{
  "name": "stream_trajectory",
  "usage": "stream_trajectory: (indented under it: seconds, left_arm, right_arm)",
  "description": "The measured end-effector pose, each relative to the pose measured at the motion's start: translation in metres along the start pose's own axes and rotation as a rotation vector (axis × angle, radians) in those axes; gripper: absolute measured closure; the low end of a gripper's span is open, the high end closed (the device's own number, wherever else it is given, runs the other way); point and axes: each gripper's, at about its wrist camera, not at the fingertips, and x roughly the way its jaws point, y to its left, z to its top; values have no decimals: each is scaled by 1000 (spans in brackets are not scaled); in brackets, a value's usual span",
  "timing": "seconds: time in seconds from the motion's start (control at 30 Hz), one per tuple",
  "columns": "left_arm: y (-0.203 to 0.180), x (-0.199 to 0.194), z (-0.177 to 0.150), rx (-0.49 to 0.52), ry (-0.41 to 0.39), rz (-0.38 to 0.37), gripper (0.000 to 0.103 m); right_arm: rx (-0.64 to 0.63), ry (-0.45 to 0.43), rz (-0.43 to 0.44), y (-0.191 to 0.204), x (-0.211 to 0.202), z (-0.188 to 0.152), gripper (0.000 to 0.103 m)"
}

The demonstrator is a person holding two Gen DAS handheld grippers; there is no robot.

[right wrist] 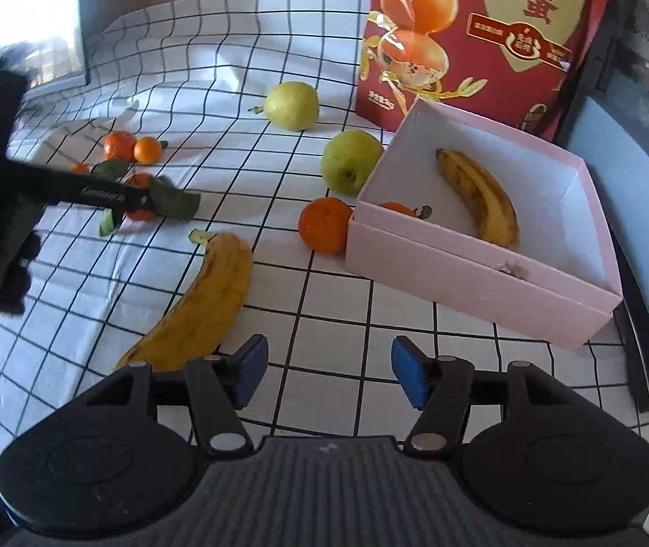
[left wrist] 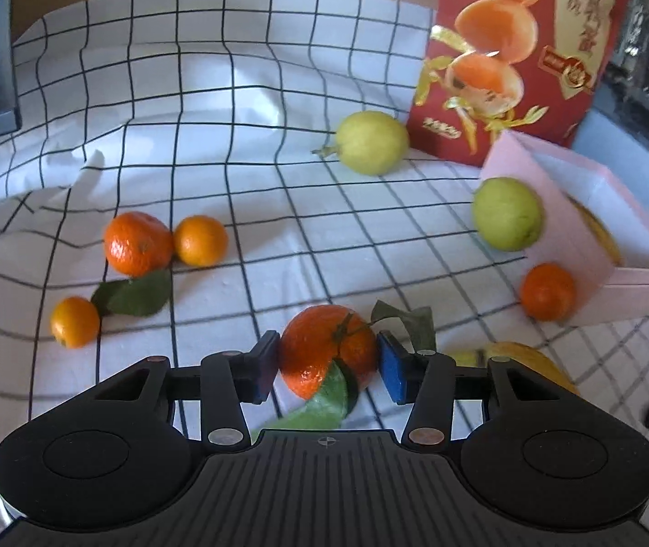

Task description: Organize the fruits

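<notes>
white cloth with a black grid [right wrist: 333, 301] covers the bench, creased toward the far left. a red printed carton [right wrist: 484, 32] stands at the far right; just in front of it sits an open pink box [right wrist: 484, 273]. inside the box: one spotted banana [right wrist: 479, 196] lying along the floor of it, and a small orange fruit [right wrist: 397, 208] against the near-left wall, partly hidden by the rim. outside the box, touching or just beside its left corner: a green pear-like fruit [right wrist: 352, 162] and, nearer, a mandarin [right wrist: 324, 224]. a yellow-green fruit with a stem [right wrist: 291, 105] lies farther back, apart from the others. a second banana [right wrist: 201, 305] lies on the cloth near the left side of the right wrist view, stem pointing far. left tool [left wrist: 327, 362]: its blue pads sit on either side of a leafy mandarin [left wrist: 324, 348], at or almost at the skin; cannot tell whether they press on it. fruit is low over the cloth; cannot tell if it is lifted. to the far left of that fruit in the left wrist view: a larger mandarin [left wrist: 137, 242] touching a smaller one [left wrist: 200, 240], a loose green leaf [left wrist: 135, 295], and one more small orange fruit [left wrist: 74, 322] nearest. right tool [right wrist: 329, 373]: fingers apart, nothing between them, only bare cloth beneath, near of the pink box.
</notes>
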Motion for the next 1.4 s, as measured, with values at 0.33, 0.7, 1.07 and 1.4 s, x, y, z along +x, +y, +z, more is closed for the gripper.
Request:
stream_trajectory:
  seconds: [0.33, 0.7, 1.07, 1.4]
  left_arm:
    - [-8, -57, -44, 18, 37, -99, 52]
    - [10, -83, -61, 3, 30, -72, 52]
    - [9, -69, -65, -45, 52, -114, 52]
    - [-13, -72, -67, 23, 60, -149, 52]
  right_arm:
    - [-246, -157, -131, 60, 27, 30, 69]
    - [-312, -133, -254, 68, 88, 60, 94]
    - [-53, -108, -171, 45, 7, -21, 80]
    - [185, -184, -80, 23, 18, 3, 52]
